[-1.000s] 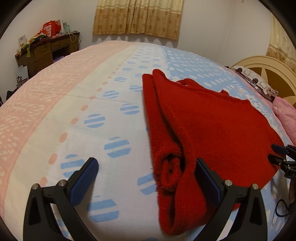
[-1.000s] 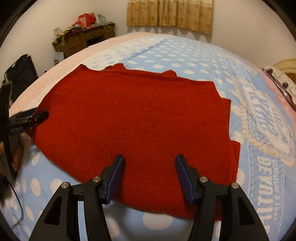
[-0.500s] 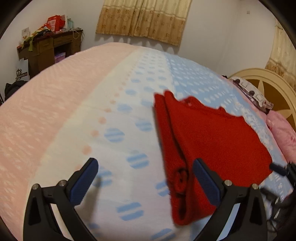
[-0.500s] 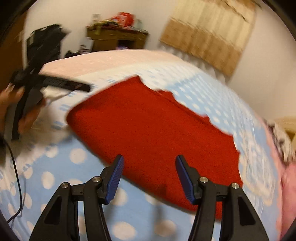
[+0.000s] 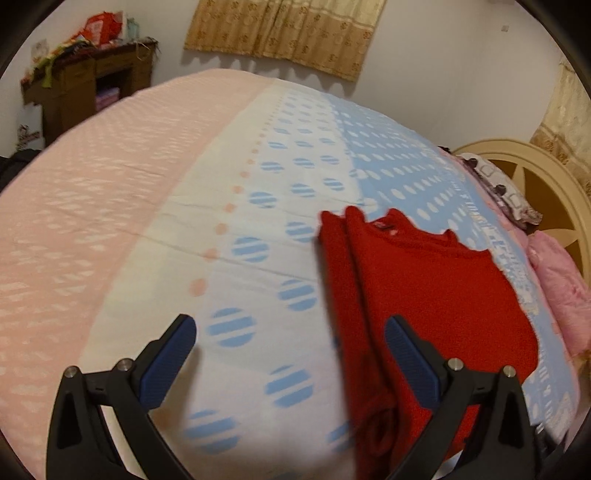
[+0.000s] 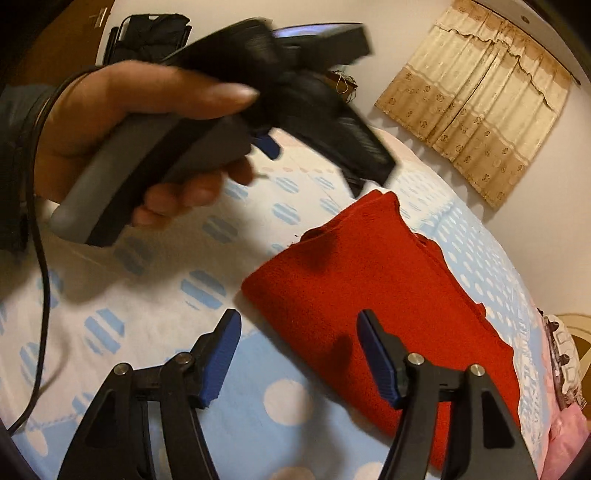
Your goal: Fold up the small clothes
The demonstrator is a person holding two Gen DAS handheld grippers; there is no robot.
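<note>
A red knitted garment (image 5: 424,295) lies folded flat on the bed, its folded sleeve running along its left edge. It also shows in the right wrist view (image 6: 388,302). My left gripper (image 5: 291,339) is open and empty, raised above the bedsheet to the left of the garment. My right gripper (image 6: 297,339) is open and empty, raised above the garment's near corner. In the right wrist view the left gripper's body, held in a hand (image 6: 147,122), hangs in the air at the upper left.
The bed (image 5: 110,206) has a pink, white and blue dotted cover. A wooden desk (image 5: 88,88) with clutter stands at the far left. A headboard (image 5: 535,177) and pink pillows (image 5: 557,288) are at the right. Curtains (image 5: 288,29) hang on the far wall.
Both grippers have lifted up and away from the garment, which stays folded on the bed. The left gripper has risen into the right wrist view.
</note>
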